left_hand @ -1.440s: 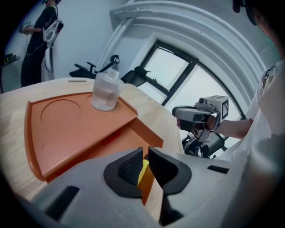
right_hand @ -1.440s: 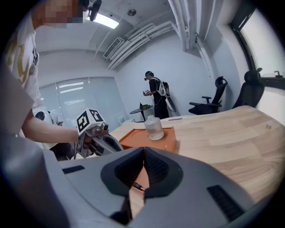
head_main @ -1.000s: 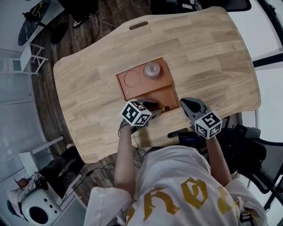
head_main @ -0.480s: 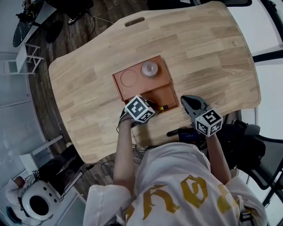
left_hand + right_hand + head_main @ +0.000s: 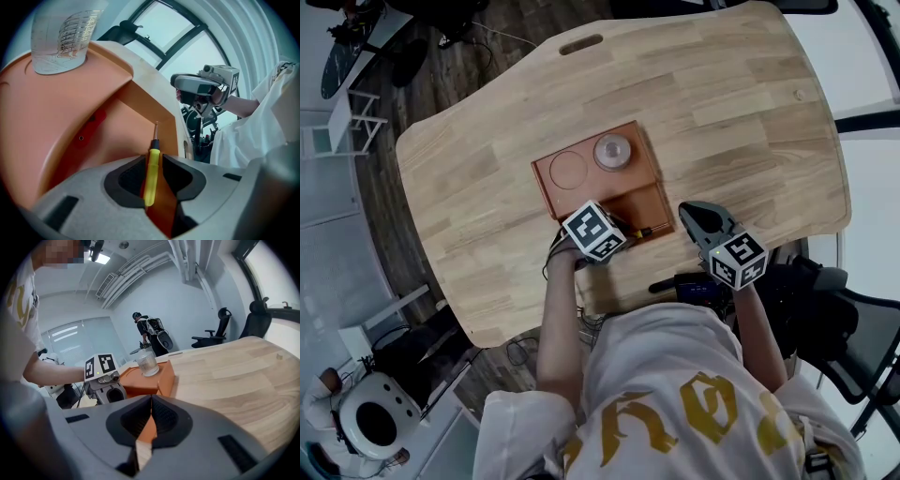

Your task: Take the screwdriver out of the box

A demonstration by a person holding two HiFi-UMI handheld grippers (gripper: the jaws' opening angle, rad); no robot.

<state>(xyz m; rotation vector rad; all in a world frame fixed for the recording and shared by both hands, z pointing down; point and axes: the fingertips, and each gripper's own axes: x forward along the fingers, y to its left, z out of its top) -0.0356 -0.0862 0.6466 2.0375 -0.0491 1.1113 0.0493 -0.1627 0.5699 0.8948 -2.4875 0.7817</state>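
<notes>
An orange box (image 5: pixel 639 176) lies on the wooden table (image 5: pixel 750 122), with a clear cup (image 5: pixel 612 150) standing in one round recess. A small yellow-handled screwdriver (image 5: pixel 644 230) lies in the box's near compartment. My left gripper (image 5: pixel 626 228) points down into that compartment. In the left gripper view the yellow handle (image 5: pixel 151 178) sits between the jaws of the left gripper (image 5: pixel 153 157), and a thin gap shows on its right side. My right gripper (image 5: pixel 686 210) hovers just right of the box with its pads meeting, and the right gripper (image 5: pixel 151 399) holds nothing.
The table's near edge runs just below both grippers, with a black device (image 5: pixel 689 286) hanging there. A small red part (image 5: pixel 96 117) lies in the same compartment. Office chairs (image 5: pixel 213 336) and a standing person (image 5: pixel 146 331) are beyond the table.
My left gripper has sunk and tipped downward into the near compartment, around the screwdriver. The screwdriver lies where it was. The right gripper has drifted slightly toward the box.
</notes>
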